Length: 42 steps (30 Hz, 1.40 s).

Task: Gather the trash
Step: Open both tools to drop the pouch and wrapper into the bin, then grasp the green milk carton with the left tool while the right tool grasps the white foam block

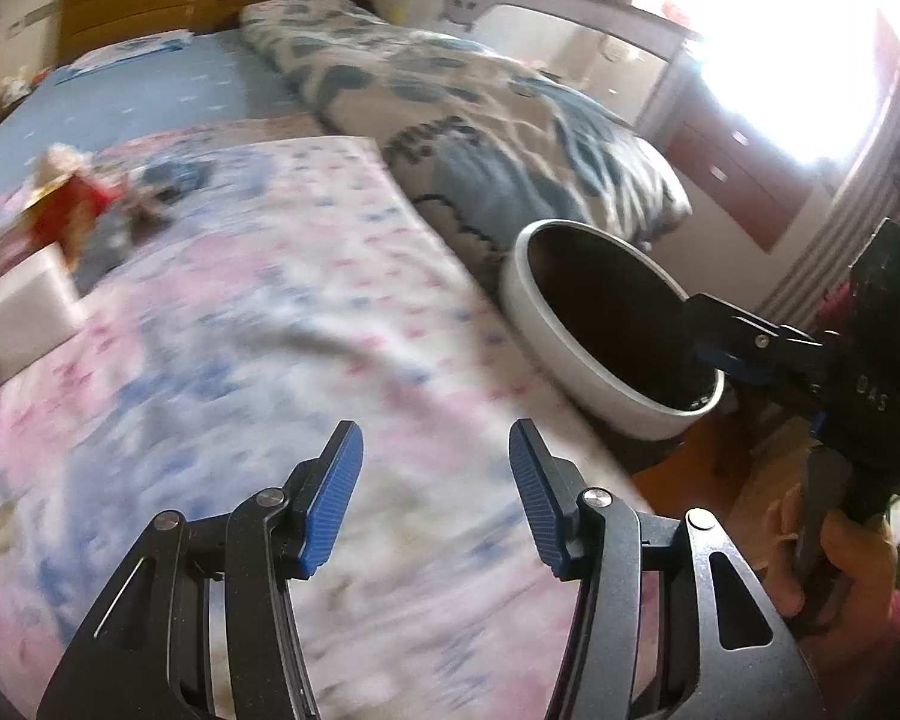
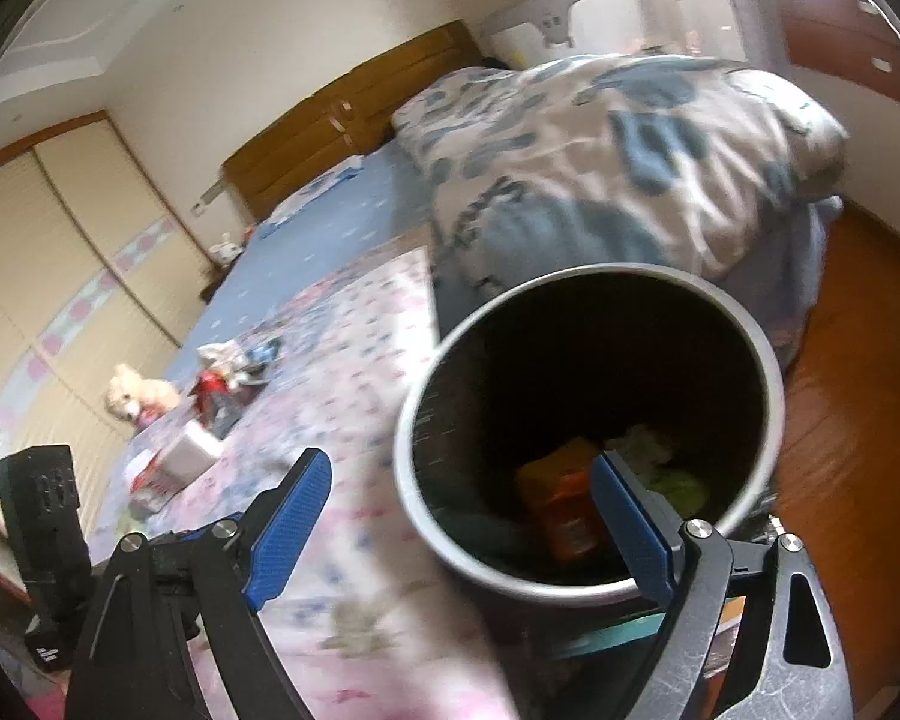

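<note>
A white round trash bin (image 2: pixel 774 384) stands on the floor against the bed's side; inside lie an orange wrapper (image 2: pixel 561 498), a green scrap and crumpled paper. It also shows in the left wrist view (image 1: pixel 546 324). My right gripper (image 2: pixel 462 516) is open and empty, with its right finger over the bin's mouth; in the left wrist view it (image 1: pixel 750 342) reaches over the bin's rim. My left gripper (image 1: pixel 435 492) is open and empty above the pink floral sheet. A pile of red and dark wrappers (image 1: pixel 84 204) lies on the bed at far left, also in the right wrist view (image 2: pixel 228 384).
A white box (image 1: pixel 18 312) sits on the bed by the wrappers. A folded grey-blue patterned quilt (image 1: pixel 480 120) lies along the bed's right side. A plush toy (image 2: pixel 138 399) sits at the bed's far edge. Wooden floor (image 2: pixel 858 420) lies right of the bin.
</note>
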Each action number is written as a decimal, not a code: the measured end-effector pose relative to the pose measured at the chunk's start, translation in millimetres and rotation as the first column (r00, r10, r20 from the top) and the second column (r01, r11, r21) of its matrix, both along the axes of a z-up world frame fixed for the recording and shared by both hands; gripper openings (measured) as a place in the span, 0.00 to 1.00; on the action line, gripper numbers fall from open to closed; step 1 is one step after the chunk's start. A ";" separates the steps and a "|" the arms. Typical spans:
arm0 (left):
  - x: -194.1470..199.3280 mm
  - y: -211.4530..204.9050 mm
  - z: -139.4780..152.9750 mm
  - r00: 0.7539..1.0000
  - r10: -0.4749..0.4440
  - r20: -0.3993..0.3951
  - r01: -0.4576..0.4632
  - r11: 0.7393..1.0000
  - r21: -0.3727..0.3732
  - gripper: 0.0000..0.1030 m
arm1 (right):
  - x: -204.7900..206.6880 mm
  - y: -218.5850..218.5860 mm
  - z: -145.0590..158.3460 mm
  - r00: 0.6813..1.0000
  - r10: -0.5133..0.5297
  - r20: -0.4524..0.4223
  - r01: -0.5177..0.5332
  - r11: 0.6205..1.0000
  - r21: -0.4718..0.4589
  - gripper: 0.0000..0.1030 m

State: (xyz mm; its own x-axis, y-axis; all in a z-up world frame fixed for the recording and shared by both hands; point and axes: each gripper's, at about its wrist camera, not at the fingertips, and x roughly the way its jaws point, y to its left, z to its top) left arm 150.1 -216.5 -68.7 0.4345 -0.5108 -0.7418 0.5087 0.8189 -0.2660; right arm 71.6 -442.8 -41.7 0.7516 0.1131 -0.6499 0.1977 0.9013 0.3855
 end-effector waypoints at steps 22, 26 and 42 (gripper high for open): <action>-10.2 179.4 -6.6 0.916 0.401 0.014 -0.401 0.916 0.003 0.63 | 45.8 142.8 -26.2 0.963 0.268 -0.030 -0.267 0.963 0.027 0.87; -10.6 205.4 -6.4 0.879 0.477 0.017 -0.478 0.879 0.006 0.63 | 55.5 160.3 -29.0 0.952 0.304 -0.036 -0.303 0.953 0.025 0.87; 19.8 276.4 -17.5 0.722 0.692 0.030 -0.692 0.718 0.081 0.77 | 127.2 236.8 -49.2 0.872 0.486 -0.064 -0.487 0.873 0.004 0.87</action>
